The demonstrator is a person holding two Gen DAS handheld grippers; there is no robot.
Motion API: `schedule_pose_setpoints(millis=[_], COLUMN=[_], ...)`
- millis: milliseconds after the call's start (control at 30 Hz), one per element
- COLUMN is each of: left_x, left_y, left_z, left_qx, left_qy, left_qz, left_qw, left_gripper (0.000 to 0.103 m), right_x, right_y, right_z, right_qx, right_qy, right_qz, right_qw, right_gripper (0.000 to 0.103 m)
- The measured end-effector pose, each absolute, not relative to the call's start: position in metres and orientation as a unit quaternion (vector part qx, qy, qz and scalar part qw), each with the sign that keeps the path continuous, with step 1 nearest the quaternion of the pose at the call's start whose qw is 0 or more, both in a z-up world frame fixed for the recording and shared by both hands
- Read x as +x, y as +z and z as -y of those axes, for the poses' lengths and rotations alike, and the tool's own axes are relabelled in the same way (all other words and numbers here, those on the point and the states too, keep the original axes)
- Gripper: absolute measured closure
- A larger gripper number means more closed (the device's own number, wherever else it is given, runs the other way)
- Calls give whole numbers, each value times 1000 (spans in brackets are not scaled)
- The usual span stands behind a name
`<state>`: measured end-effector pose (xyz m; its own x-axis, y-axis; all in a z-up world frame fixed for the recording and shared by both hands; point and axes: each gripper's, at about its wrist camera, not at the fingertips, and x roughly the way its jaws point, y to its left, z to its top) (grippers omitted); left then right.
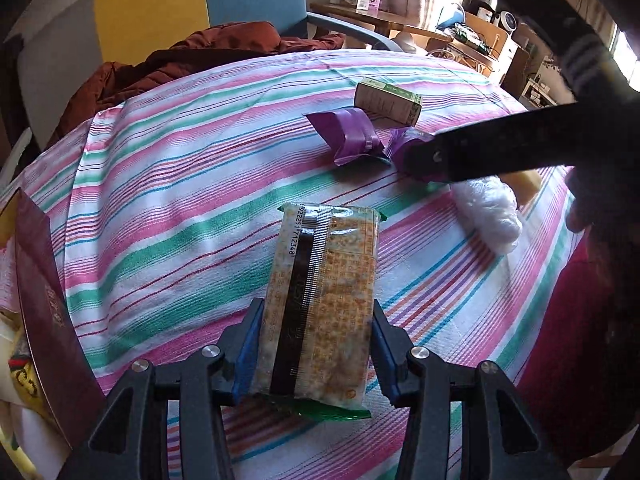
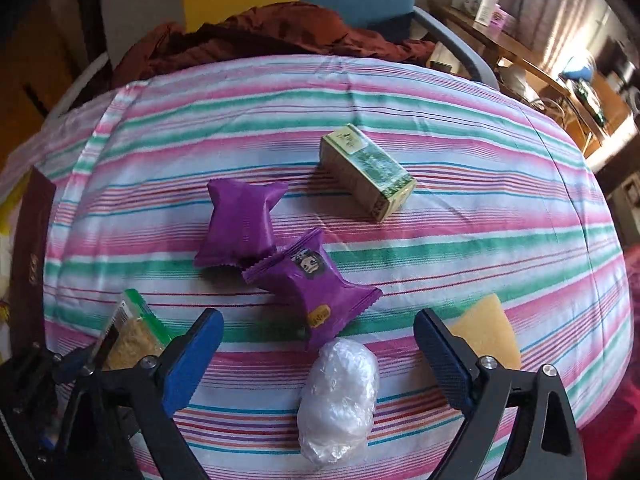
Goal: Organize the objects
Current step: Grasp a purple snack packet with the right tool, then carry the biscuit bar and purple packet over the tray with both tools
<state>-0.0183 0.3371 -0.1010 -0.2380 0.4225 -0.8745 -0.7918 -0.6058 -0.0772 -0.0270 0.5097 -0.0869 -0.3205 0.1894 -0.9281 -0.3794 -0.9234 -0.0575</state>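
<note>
Blue ribbed fingers [image 1: 256,344] of the left gripper [image 1: 318,350] clamp the long sides of a glossy, oblong cracker packet [image 1: 320,304], its long axis pointing straight ahead over the striped woven tablecloth [image 1: 168,184]. Right gripper [image 2: 320,354] fingers spread wide, touching nothing, straddling a crinkled clear-plastic bundle [image 2: 340,400]. Beyond that bundle lie two pillow-shaped purple foil packets [image 2: 316,288] and, farther, a green cardboard box [image 2: 368,172], with a yellow sponge [image 2: 486,328] to the bundle's right.

My left gripper [image 1: 318,344] clamps cracker pack [image 1: 320,300] at frame bottom centre; purple packet [image 1: 348,132], green box [image 1: 388,100] upper right.
</note>
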Motion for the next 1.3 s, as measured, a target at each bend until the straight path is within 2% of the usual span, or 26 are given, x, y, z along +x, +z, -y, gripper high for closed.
schedule_pose_setpoints(millis=[133, 200, 267, 567, 933, 1300], left_x=[-16, -16, -17, -15, -12, -6], left_y=[-103, -103, -104, -107, -101, -38], left_z=[-336, -337, -336, -331, -327, -281], left_qx=[-464, -460, -458, -448, -449, -400], left_qy=[767, 769, 771, 782, 791, 836], left_qz=[-192, -190, -187, -177, -177, -146], left_qw=[400, 400, 400, 396, 374, 346], left_gripper=[54, 54, 54, 54, 54, 54], right_x=[-39, -38, -35, -32, -25, -28], right_y=[-100, -107, -106, -100, -77, -64], right_z=[-513, -519, -520, -512, -522, -500], right_qx=[-571, -572, -569, -557, -509, -486], right_qy=[801, 799, 802, 817, 844, 861], right_qz=[-54, -66, -78, -69, -109, -112], right_qw=[172, 173, 162, 130, 129, 99], right_gripper=[19, 47, 52, 52, 52, 52])
